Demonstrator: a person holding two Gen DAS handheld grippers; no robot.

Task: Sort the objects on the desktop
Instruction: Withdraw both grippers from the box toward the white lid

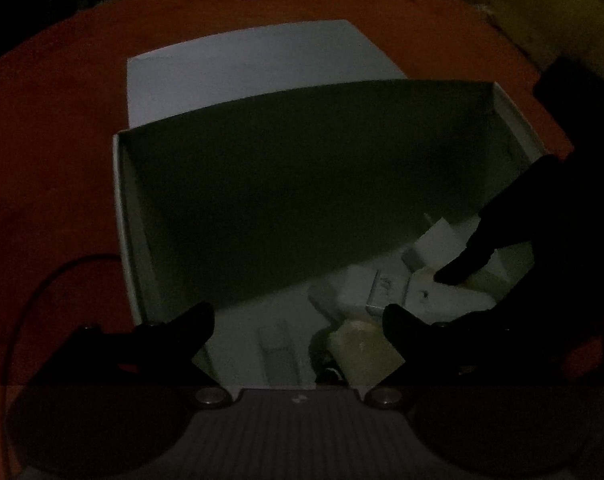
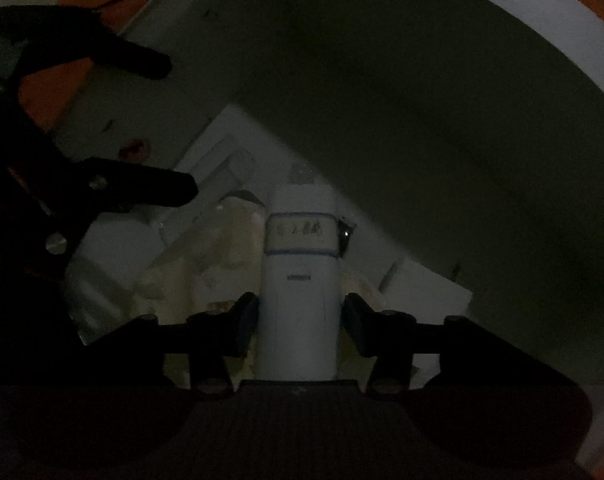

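The left wrist view looks steeply down from above the near rim of an open white box (image 1: 121, 200) on an orange table (image 1: 53, 120), taking in the far table edge. The right wrist view sits lower and closer, inside the box (image 2: 382, 80), facing its cluttered floor. Both views share that floor of pale items; each shows the other gripper: right gripper (image 1: 458, 272), left gripper (image 2: 173, 128).

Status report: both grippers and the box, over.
Left gripper open, empty, over the box. Right gripper straddles white tube; grip unclear. Clutter below.
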